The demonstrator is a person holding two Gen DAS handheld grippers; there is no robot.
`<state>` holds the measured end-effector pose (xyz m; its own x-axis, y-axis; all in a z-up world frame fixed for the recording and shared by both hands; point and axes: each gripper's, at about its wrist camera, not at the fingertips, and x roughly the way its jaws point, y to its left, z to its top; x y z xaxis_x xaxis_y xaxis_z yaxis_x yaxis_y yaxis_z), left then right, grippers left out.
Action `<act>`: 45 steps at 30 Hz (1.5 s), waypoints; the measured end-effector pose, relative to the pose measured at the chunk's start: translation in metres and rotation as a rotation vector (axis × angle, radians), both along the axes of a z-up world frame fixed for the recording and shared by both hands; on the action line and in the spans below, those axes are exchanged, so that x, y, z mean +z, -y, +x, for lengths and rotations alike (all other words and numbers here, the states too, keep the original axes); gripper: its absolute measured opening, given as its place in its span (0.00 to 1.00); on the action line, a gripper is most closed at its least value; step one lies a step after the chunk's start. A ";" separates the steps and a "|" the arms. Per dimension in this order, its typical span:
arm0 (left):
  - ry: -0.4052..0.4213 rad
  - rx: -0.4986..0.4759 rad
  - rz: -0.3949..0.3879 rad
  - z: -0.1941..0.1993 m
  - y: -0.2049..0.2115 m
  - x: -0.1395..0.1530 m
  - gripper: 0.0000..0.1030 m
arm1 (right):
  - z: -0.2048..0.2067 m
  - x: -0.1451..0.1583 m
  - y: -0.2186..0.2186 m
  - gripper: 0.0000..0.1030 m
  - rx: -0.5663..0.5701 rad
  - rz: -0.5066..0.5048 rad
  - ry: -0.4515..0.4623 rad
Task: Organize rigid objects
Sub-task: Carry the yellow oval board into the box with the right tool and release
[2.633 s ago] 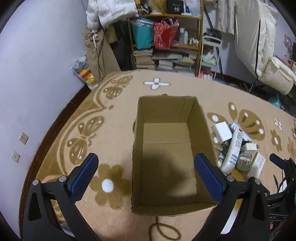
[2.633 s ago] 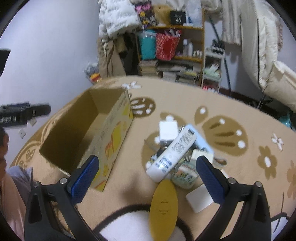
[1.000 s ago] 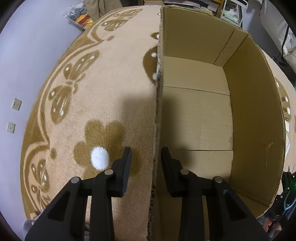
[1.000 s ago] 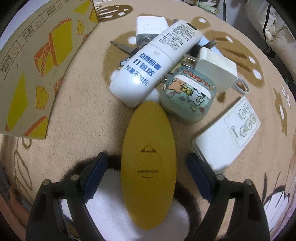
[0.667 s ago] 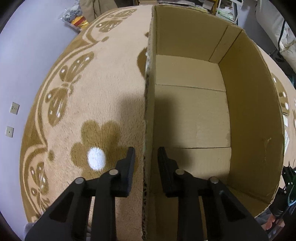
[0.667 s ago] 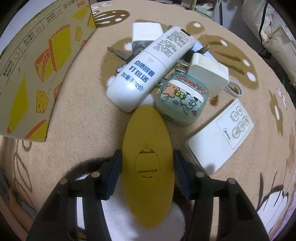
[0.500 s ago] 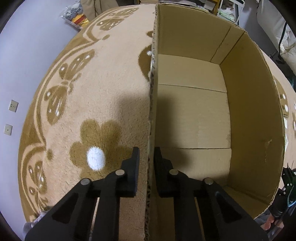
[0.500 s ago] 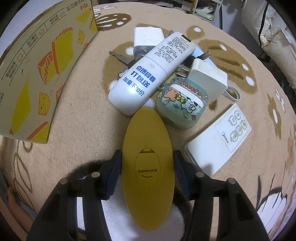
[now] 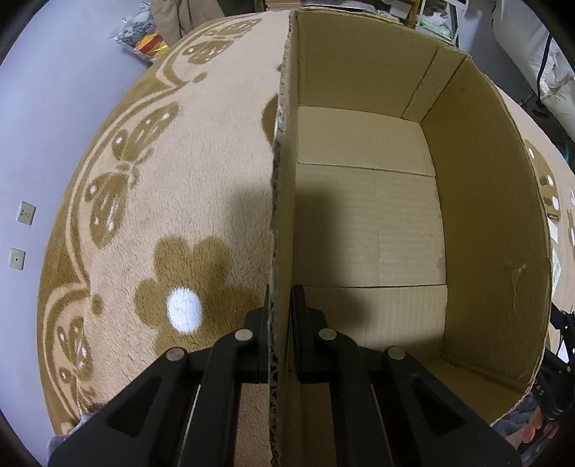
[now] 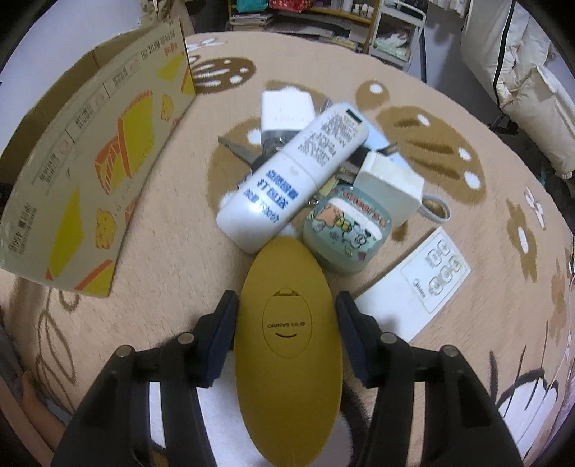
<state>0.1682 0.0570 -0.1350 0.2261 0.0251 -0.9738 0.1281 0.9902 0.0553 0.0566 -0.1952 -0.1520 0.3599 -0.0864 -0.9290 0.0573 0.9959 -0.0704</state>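
An open cardboard box stands on the rug with nothing inside. My left gripper is shut on the box's left wall, one finger outside and one inside. In the right wrist view my right gripper is shut on a yellow oval case, held a little above the rug. Just beyond it lies a pile: a white bottle with blue print, a pale green cartoon case, a white charger, a white square adapter and a flat white remote. The box's printed outer side is at the left.
The beige rug with brown butterfly and flower patterns covers the floor. A purple wall with sockets runs along the left. Shelves and pale bedding stand at the far side. Metal scissors poke from under the bottle.
My left gripper has closed fully on the box wall. My right gripper has closed on the yellow oval case and lifted it slightly, so the pile looks farther away.
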 end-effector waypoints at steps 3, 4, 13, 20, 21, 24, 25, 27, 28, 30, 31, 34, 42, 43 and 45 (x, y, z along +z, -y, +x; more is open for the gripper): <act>0.001 0.000 0.000 0.000 0.000 0.001 0.06 | -0.001 0.003 -0.004 0.58 0.000 0.000 0.022; 0.002 -0.002 0.001 0.000 0.000 0.000 0.06 | -0.001 0.003 -0.002 0.58 0.000 -0.001 0.029; 0.006 -0.004 0.004 0.000 0.000 0.001 0.06 | 0.000 0.020 0.004 0.58 -0.016 0.024 0.095; 0.005 -0.004 0.004 0.000 0.000 0.001 0.06 | -0.004 0.035 0.009 0.58 -0.031 0.084 0.145; 0.005 -0.005 0.005 0.000 0.000 0.001 0.06 | -0.003 0.037 0.010 0.58 -0.032 0.088 0.156; 0.007 -0.004 0.005 0.000 0.000 0.001 0.06 | 0.002 0.044 0.011 0.58 -0.027 0.094 0.183; 0.007 -0.004 0.004 0.000 0.000 0.001 0.06 | 0.004 0.046 0.011 0.58 -0.024 0.091 0.190; 0.009 -0.006 0.005 0.000 0.000 0.001 0.06 | 0.012 0.053 0.011 0.58 -0.023 0.088 0.207; 0.009 -0.007 0.005 0.000 0.000 0.001 0.06 | 0.014 0.056 0.011 0.58 -0.021 0.091 0.214; 0.010 -0.009 0.008 0.000 0.000 0.001 0.06 | 0.022 0.064 0.010 0.58 -0.018 0.095 0.235; 0.011 -0.011 0.010 0.000 0.000 0.001 0.06 | 0.027 0.069 0.008 0.58 -0.014 0.098 0.248; 0.015 -0.017 0.017 -0.001 0.002 0.002 0.06 | 0.037 0.080 0.002 0.58 -0.001 0.104 0.278; 0.019 -0.021 0.021 -0.001 0.003 0.001 0.06 | 0.071 0.111 -0.031 0.58 0.050 0.173 0.375; 0.019 -0.020 0.019 -0.001 0.002 0.001 0.06 | 0.075 0.113 -0.037 0.58 0.057 0.176 0.381; 0.019 -0.019 0.014 -0.001 0.001 0.001 0.06 | 0.086 0.114 -0.049 0.58 0.074 0.188 0.382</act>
<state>0.1674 0.0558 -0.1337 0.2450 0.0346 -0.9689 0.1457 0.9867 0.0721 0.1423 -0.1462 -0.0382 0.6802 0.1105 -0.7247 -0.0284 0.9918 0.1246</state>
